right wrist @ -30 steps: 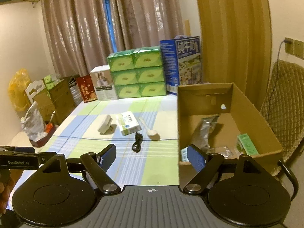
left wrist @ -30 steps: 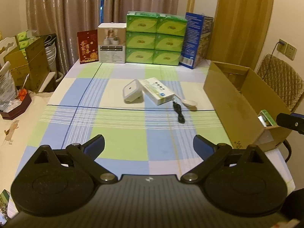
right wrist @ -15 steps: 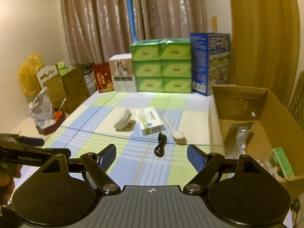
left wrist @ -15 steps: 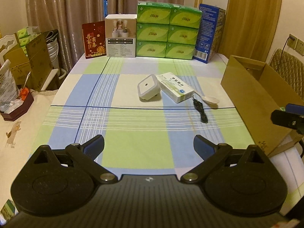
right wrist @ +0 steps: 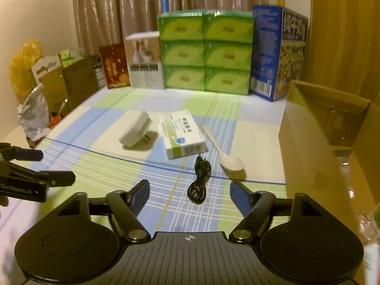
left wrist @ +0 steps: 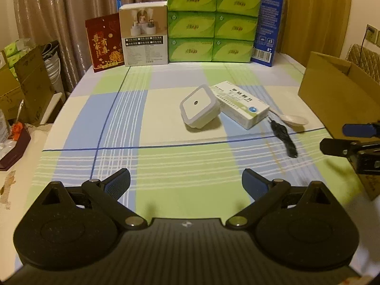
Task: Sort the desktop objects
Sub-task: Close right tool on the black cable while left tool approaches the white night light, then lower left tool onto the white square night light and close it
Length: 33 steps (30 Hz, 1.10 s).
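On the checked tablecloth lie a white plug-in night light (left wrist: 199, 106) (right wrist: 137, 132), a white and green medicine box (left wrist: 240, 104) (right wrist: 182, 134), a white spoon (left wrist: 291, 119) (right wrist: 225, 152) and a coiled black cable (left wrist: 284, 138) (right wrist: 200, 180). My left gripper (left wrist: 185, 185) is open and empty, well short of the night light. My right gripper (right wrist: 189, 197) is open and empty, with the cable just beyond and between its fingertips. The open cardboard box (left wrist: 332, 99) (right wrist: 327, 128) stands to the right.
Green tissue packs (left wrist: 211, 21), a white carton (left wrist: 143, 35), a red card (left wrist: 104, 42) and a blue box (left wrist: 268, 21) line the table's far edge. Cardboard boxes and bags (left wrist: 21, 83) stand off the left side. A padded chair (left wrist: 365, 59) is behind the box.
Both grippers have moved forward and to the left, toward the items in the table's middle. The right gripper has swung away from the cardboard box and now faces the cable. Both stayed open.
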{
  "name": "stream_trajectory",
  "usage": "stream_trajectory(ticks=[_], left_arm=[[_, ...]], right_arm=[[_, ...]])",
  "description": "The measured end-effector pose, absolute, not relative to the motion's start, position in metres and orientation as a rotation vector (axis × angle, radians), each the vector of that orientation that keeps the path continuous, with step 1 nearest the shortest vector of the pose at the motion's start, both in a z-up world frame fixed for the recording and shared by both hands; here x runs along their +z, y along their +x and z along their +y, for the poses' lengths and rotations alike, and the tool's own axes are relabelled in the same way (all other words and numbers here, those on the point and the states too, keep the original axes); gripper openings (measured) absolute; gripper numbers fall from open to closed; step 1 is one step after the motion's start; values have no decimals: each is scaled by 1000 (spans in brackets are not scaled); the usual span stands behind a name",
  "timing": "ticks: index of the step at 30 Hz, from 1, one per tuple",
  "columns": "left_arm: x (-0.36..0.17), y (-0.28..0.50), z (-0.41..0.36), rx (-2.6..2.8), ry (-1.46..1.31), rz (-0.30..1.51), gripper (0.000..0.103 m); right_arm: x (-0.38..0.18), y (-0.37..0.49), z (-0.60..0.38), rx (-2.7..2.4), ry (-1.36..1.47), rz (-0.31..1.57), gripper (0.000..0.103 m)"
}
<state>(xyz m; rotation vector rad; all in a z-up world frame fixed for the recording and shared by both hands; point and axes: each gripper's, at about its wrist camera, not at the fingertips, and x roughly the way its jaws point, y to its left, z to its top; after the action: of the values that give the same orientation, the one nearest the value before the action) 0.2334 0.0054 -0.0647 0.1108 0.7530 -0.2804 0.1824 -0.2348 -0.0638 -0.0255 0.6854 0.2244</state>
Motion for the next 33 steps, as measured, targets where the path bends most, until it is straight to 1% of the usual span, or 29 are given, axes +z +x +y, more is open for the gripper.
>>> stream_trajectory(ticks=[3,5,7,12,14,18,19,21,22,23,29,33], left_arm=[[-76,247,5,-285,96,753,98],[-83,257,4,-286,74,753,98],[-89,266,1,-290,55,748,98],[-97,282,-7,-313,64,728,98],[-100,286,-8,-320,61,721,98],[-109,288,-7,-326,56,734,98],[-111,288,-7,-329,56,740,98],[-113,288,-7,-332,55,743,98],[-113,287,-7,-333,53,742,98],[-113,287,-6,-334,50,740,98],[-112,288,-4,-338,33,740,98],[-110,288,-4,-341,29,732,98]], right_arm=[[-80,200,-233,213,-35,699,62],[-91,212,-232,199,-36,712,55],[-100,222,-230,191,-38,727,51],[-121,244,-225,173,-59,747,44],[-128,250,-224,162,-60,756,38],[-131,254,-220,154,-78,731,33],[-132,255,-219,154,-75,728,30],[-132,255,-219,147,-58,723,26],[-132,255,-218,144,-52,722,20],[-132,255,-217,139,-49,720,17],[-130,251,-217,133,-34,712,12],[-125,246,-218,133,-26,698,11]])
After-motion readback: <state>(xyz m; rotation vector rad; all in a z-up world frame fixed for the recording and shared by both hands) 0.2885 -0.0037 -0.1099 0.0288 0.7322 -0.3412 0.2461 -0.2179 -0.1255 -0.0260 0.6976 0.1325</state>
